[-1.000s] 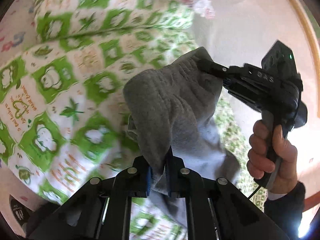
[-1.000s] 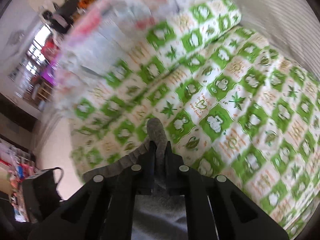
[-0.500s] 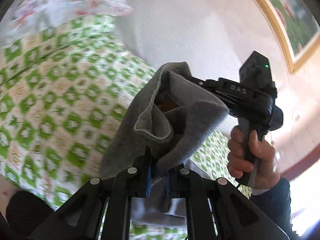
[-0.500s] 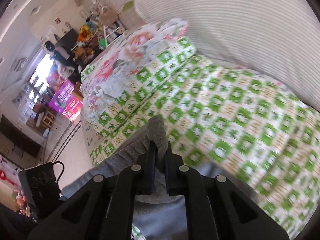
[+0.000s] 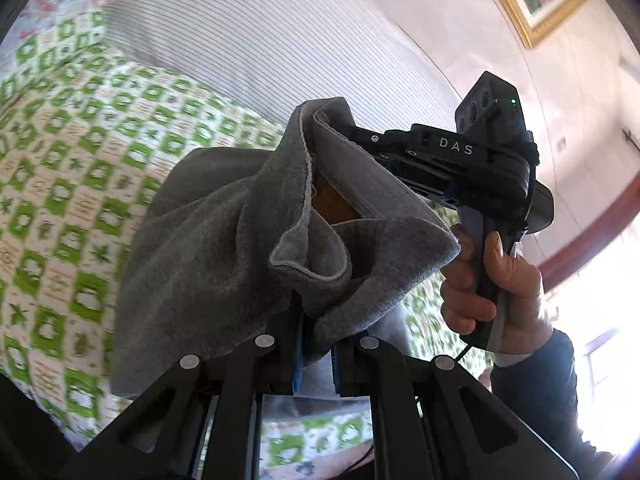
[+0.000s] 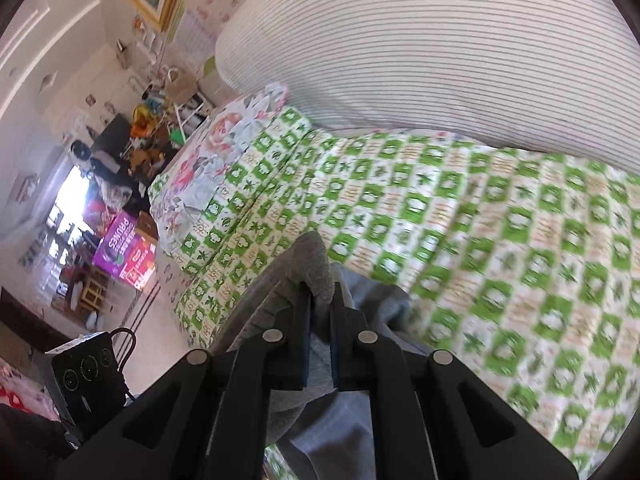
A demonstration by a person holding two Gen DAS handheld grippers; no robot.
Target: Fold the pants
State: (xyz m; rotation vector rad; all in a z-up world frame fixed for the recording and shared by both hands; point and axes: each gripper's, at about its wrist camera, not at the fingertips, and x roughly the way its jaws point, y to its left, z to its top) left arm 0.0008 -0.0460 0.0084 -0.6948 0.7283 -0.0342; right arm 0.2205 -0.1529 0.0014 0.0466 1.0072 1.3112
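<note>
— Over the bed [image 6: 500, 240], what fills the view?
— Its green-and-white checked quilt [image 5: 60, 208], with a big striped pillow [image 6: 440, 40] lying at its far edge and a floral cover [image 6: 208, 160] beside that.
— And the pants?
— The grey pants [image 5: 208, 248] are lifted off the quilt, slung between the two claws. Their waistband gapes open toward the left wrist camera, and the rest of the cloth hangs down toward the bed.
— How is the left claw [image 5: 316, 344] set?
— Clenched on a fold of the waistband, grey cloth bunched between its blue pads.
— The right claw [image 6: 320, 312]?
— Also clenched on the pants; a ridge of grey fabric sticks up between its fingers. From the left camera it reaches in from the right, its tip buried in the waistband's upper edge.
— Who holds it?
— A hand [image 5: 492, 284] in a dark sleeve [image 5: 536, 392] wraps its handle.
</note>
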